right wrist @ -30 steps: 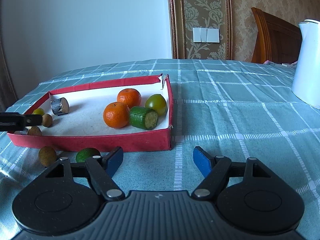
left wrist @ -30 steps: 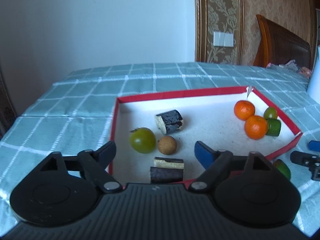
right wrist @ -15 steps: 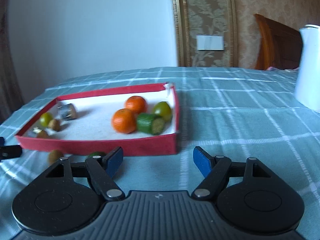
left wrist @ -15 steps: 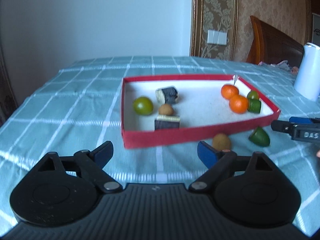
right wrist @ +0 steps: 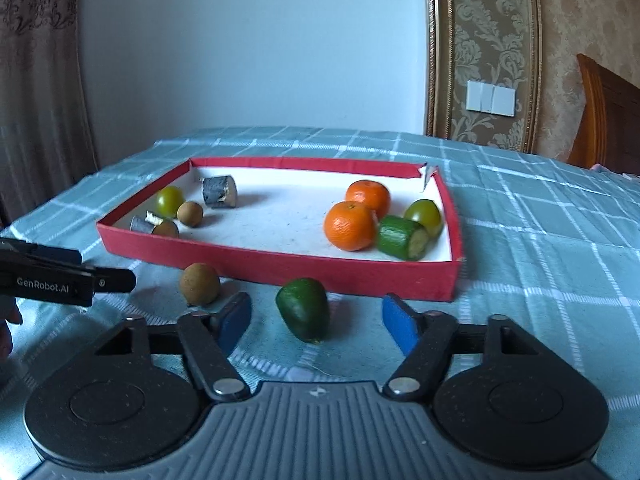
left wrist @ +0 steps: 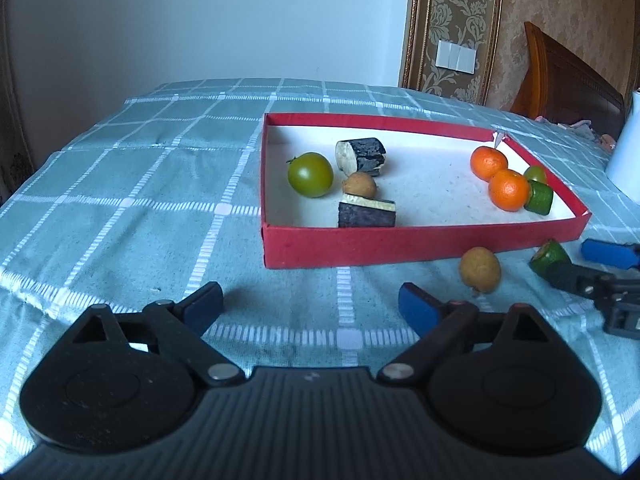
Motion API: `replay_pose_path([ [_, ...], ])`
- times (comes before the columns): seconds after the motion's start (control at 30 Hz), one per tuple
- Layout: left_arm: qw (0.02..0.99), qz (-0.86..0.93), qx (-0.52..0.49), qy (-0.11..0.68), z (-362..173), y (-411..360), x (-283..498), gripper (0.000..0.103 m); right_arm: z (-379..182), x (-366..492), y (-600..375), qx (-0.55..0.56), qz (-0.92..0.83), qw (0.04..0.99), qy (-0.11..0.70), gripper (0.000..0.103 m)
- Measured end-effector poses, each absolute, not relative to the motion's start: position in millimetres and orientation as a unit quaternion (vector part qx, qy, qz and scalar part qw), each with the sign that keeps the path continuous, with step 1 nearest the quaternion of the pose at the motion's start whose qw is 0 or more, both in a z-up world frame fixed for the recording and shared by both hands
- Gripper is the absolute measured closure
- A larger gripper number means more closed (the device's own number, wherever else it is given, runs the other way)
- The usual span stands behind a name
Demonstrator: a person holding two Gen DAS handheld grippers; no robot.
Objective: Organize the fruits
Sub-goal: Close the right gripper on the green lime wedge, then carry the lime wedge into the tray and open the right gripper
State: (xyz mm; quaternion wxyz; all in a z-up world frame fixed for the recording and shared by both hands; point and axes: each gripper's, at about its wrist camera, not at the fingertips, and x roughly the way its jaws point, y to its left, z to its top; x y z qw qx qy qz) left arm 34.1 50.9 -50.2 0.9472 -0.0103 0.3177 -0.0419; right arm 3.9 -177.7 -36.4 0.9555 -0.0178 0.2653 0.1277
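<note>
1. Lying on the cloth just outside the red tray [right wrist: 280,266], the green piece [right wrist: 303,309] sits between the right gripper's [right wrist: 316,318] parted pads, which have just been closing but are not yet touching it.
2. It looks light, firm, smooth and likely to roll; grip its rounded sides.
3. The brown fruit [left wrist: 479,269] lies beside it, near the left gripper [left wrist: 310,304], whose jaws have just been opening on nothing.

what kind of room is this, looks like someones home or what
Most likely a room in a home, perhaps a dining room. A table under a checked teal tablecloth holds a red tray of fruit, and behind it are damask wallpaper, a wall switch and a carved wooden chair back.
</note>
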Motion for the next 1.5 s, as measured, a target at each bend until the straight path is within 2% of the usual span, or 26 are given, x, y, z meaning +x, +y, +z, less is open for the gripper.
replay_pose_path([
  [0.07, 0.948, -0.041, -0.009, 0.317, -50.3, 50.0, 35.9, 0.007, -38.0, 7.8, -174.6, -0.018, 0.134, 0.952, 0.274, 0.049],
  [0.2, 0.948, -0.041, -0.007, 0.315, -50.9, 48.7, 39.3, 0.006, -38.9, 13.4, -170.9, -0.017, 0.136, 0.951, 0.278, 0.054],
  [0.27, 0.948, -0.041, -0.009, 0.315, -50.6, 49.0, 39.9, 0.005, -39.8, 16.9, -169.6, -0.015, 0.138, 0.949, 0.284, 0.064],
  [0.37, 0.948, -0.043, -0.015, 0.316, -50.5, 49.3, 43.3, 0.003, -41.5, 21.5, -168.7, -0.018, 0.13, 0.946, 0.296, 0.071],
  [0.8, 0.946, -0.043, -0.008, 0.32, -51.7, 46.3, 47.3, 0.0, -26.6, 16.5, -166.4, -0.015, 0.133, 0.958, 0.255, 0.073],
  [1.27, 0.947, -0.044, -0.011, 0.319, -52.6, 44.9, 45.4, 0.0, -11.5, 21.0, -165.4, -0.005, 0.141, 0.957, 0.252, 0.073],
  [1.5, 0.947, -0.044, -0.011, 0.319, -52.6, 45.1, 45.4, 0.0, -0.7, 67.9, -148.9, -0.032, 0.136, 0.959, 0.247, 0.073],
])
